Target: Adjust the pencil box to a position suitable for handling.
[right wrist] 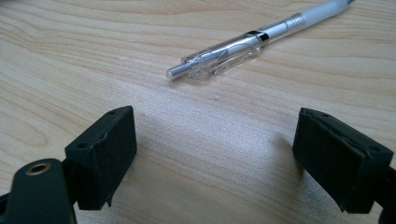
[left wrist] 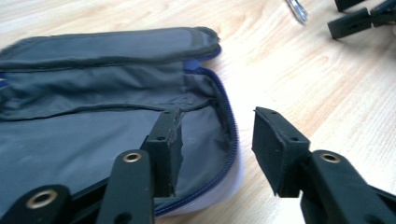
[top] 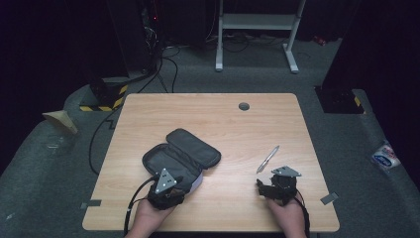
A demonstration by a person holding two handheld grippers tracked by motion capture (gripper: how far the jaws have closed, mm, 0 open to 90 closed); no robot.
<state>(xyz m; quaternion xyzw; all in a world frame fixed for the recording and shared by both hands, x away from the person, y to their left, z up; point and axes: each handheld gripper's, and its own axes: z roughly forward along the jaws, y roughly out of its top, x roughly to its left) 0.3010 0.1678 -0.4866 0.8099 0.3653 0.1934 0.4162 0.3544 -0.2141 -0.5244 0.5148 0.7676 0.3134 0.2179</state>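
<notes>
Left gripper view: pencil case (left wrist: pixel 93 116) cut off at left edge; pen (left wrist: pixel 297 9) cropped at top. Right gripper view: pen's (right wrist: pixel 243 44) rear end cropped upper right.

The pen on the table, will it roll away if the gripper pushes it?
Probably: the pen has a round, smooth barrel lying flat on the bare table, so a sideways nudge may roll it. Its clear plastic looks slippery and light, so it could also skid.
</notes>
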